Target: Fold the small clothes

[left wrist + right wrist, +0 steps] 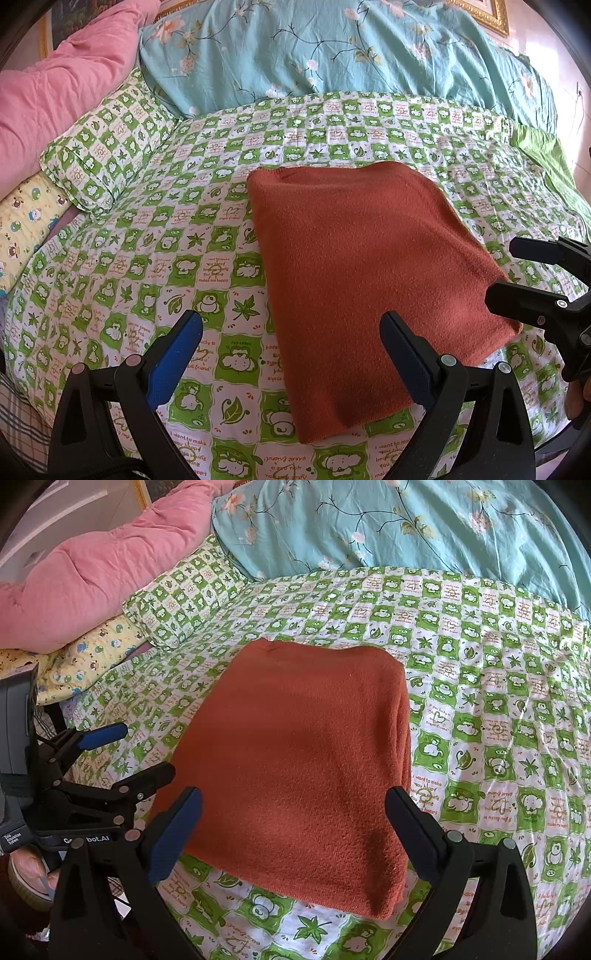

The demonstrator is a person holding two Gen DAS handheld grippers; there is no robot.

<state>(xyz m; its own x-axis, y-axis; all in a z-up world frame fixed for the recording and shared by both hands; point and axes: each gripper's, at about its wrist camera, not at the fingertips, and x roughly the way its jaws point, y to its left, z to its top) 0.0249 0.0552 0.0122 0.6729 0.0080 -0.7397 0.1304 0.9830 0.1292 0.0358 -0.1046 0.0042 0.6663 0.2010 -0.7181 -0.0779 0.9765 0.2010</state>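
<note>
Left gripper: 2 fingers spread wide, empty, above the garment's near-left edge.
Right gripper: 2 fingers spread wide, empty, over the garment's near edge.
Bedsheet: green-white checked, covers the bed.
Orange garment: folded rectangle, flat on the bedsheet, centre.
Pillow: matching print, far left, apart from the garment.

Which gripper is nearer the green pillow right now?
Left. The left gripper hovers off the orange cloth's pillow-side edge; the right gripper hovers over the cloth.
</note>
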